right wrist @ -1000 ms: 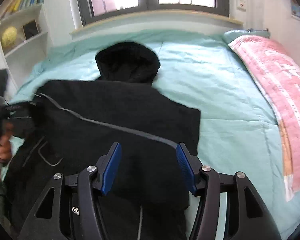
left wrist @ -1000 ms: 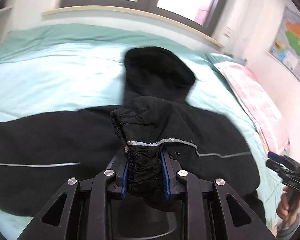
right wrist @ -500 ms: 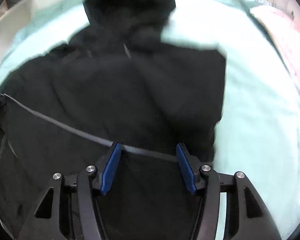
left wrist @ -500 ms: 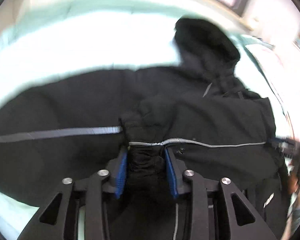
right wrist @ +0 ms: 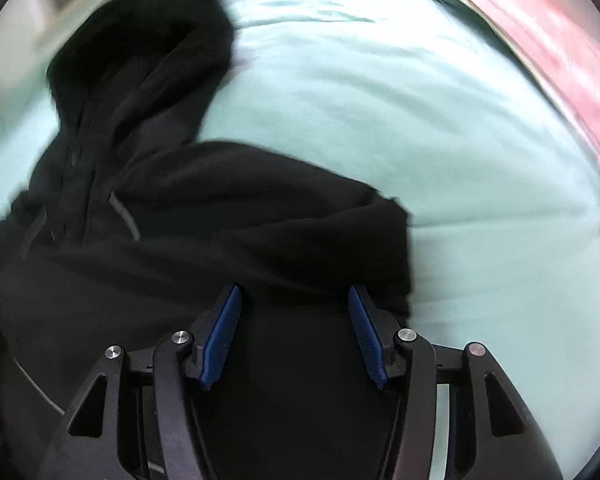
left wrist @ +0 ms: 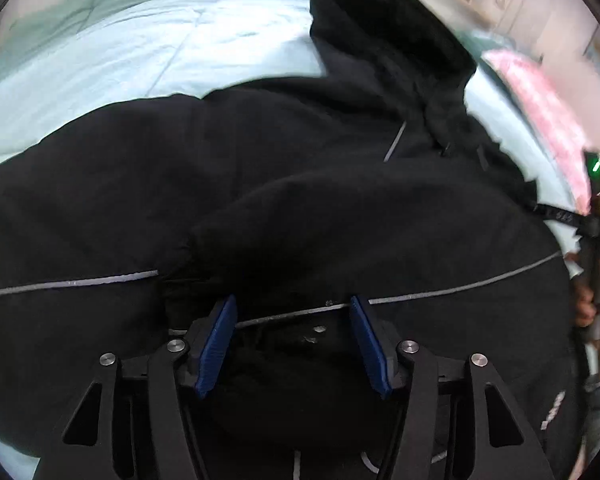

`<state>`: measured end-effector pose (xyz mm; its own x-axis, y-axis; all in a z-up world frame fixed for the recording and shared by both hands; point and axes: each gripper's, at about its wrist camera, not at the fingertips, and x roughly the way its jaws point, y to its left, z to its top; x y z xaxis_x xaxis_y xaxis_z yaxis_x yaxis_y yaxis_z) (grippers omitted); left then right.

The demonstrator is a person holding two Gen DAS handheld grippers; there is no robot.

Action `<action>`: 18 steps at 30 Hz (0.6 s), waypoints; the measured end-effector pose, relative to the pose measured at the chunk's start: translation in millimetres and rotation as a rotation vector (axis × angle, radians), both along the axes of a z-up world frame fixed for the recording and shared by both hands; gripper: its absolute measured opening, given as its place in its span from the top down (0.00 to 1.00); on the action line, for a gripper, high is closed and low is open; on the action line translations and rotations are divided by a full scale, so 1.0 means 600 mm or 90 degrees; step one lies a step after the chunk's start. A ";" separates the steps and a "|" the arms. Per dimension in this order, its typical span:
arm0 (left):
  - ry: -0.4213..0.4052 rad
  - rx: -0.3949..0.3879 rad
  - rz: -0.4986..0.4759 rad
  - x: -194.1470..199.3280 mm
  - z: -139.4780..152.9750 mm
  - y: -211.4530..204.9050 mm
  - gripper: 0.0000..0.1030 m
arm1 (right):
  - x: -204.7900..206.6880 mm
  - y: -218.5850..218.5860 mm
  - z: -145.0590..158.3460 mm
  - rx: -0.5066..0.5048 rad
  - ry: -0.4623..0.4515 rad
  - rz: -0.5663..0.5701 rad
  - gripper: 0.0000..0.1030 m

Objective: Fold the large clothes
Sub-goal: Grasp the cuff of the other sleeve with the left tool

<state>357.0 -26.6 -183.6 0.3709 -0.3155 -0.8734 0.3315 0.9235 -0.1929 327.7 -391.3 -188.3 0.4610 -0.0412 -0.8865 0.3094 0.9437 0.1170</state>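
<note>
Left wrist view is showing the left gripper [left wrist: 292,314] standing wide apart just over the black hooded jacket [left wrist: 300,184], its blue pads [left wrist: 216,338] gripping nothing; a second ago, and still half a second ago, those pads were pinched on the gathered sleeve cuff, so the cuff is now lying released. The sleeve [left wrist: 340,216] is lying folded across the jacket's body, its grey reflective stripe [left wrist: 460,288] running rightward from between the fingers. Beyond it the hood [left wrist: 384,40] is lying flat toward the far side of the bed [left wrist: 140,52], which is covered in pale teal bedding. At the right edge the person's right hand [left wrist: 588,308] is holding the other tool's handle, blurred, with a pink patterned pillow [left wrist: 540,100] lying behind it.

Right wrist view is showing the right gripper [right wrist: 294,316] also spread open and empty, as it was in both earlier frames, hovering close above the jacket's [right wrist: 220,220] folded right side. The jacket is filling more of this view than a second ago, and the window is no longer showing. The jacket's folded edge is ending just right of the fingers, with bare teal bedding [right wrist: 460,140] beyond. Farther off, the hood [right wrist: 140,40] is lying at upper left and the pink pillow [right wrist: 560,40] is blurring along the upper right.
</note>
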 end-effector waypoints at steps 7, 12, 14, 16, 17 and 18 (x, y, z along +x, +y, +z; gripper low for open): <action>-0.054 -0.018 0.011 -0.049 0.069 0.018 0.47 | -0.096 0.057 0.088 -0.038 -0.042 0.072 0.45; -0.056 -0.088 0.010 -0.105 0.102 0.053 0.43 | -0.204 0.155 0.125 -0.024 -0.049 0.149 0.44; -0.038 -0.073 0.006 -0.108 0.081 0.047 0.43 | -0.213 0.179 0.106 -0.018 -0.025 0.155 0.44; 0.016 -0.022 0.023 -0.092 0.026 0.034 0.43 | -0.214 0.187 0.060 -0.049 0.018 0.146 0.44; 0.039 -0.021 0.027 -0.087 0.005 0.036 0.43 | -0.202 0.183 0.029 -0.056 0.033 0.149 0.44; 0.042 -0.023 0.033 -0.085 -0.005 0.036 0.43 | -0.203 0.184 0.009 -0.055 0.027 0.153 0.43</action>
